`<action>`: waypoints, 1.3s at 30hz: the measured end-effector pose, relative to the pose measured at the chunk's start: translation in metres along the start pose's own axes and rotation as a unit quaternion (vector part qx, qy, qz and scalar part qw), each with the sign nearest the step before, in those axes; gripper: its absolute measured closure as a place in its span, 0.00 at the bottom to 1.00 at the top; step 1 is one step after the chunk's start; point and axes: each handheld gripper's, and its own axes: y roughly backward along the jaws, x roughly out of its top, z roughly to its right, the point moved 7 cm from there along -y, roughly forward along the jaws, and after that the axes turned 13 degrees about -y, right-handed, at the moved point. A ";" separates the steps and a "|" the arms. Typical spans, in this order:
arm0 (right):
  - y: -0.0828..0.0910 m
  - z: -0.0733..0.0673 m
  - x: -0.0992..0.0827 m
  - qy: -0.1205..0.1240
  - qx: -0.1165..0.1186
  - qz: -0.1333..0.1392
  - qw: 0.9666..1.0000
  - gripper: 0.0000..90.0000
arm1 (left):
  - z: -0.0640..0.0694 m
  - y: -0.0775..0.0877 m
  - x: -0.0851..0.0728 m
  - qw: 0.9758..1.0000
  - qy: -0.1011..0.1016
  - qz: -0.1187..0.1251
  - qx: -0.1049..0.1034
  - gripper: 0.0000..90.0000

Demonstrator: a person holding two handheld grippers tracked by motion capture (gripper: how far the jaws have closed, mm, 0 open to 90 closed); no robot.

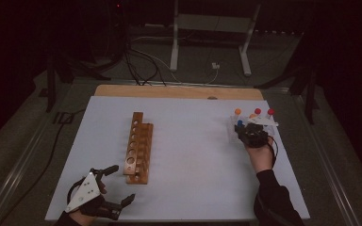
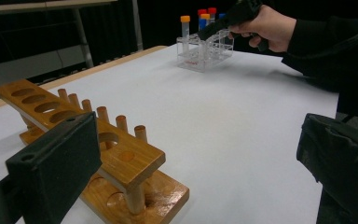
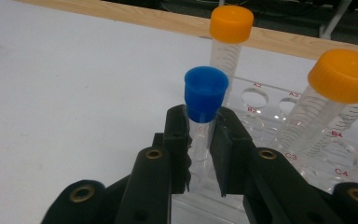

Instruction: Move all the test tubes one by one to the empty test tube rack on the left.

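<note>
— Blue-capped tube (image 3: 205,100): where is it sitting, reading the table from left to right?

— Starting at the left, the left gripper (image 1: 115,186) is hovering low over the white table (image 1: 193,155), its jaws standing wide apart with nothing between them; just beside it the wooden rack (image 1: 138,147) is lying with its holes unfilled; well apart, at the right, the clear rack (image 2: 204,55) is holding the capped tubes.

— And the tube itself?

— It is standing upright in the clear rack, in front of an orange-capped tube (image 3: 228,39); the right gripper (image 3: 199,154) is clamping it just below the cap, both pads pressing on its wall; the right hand (image 1: 260,157) is holding that gripper over the rack.
</note>
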 end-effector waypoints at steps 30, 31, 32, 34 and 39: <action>0.049 -0.015 0.047 0.039 0.008 0.031 0.999 0.86 | 0.002 -0.002 -0.002 1.000 -0.006 -0.012 -0.005 0.01; 0.050 -0.015 0.049 0.040 0.009 0.033 0.999 0.86 | 0.002 -0.002 -0.002 1.000 -0.007 -0.013 -0.004 0.00; 0.052 -0.017 0.050 0.040 0.011 0.035 0.999 0.86 | 0.002 -0.002 -0.002 1.000 -0.006 -0.013 -0.007 0.01; 0.056 -0.019 0.053 0.040 0.017 0.038 0.998 0.86 | 0.002 -0.002 -0.002 1.000 -0.003 -0.013 -0.007 0.01; 0.060 -0.031 0.053 0.049 0.037 0.036 0.997 0.86 | 0.002 -0.003 -0.002 1.000 0.000 -0.018 -0.010 0.01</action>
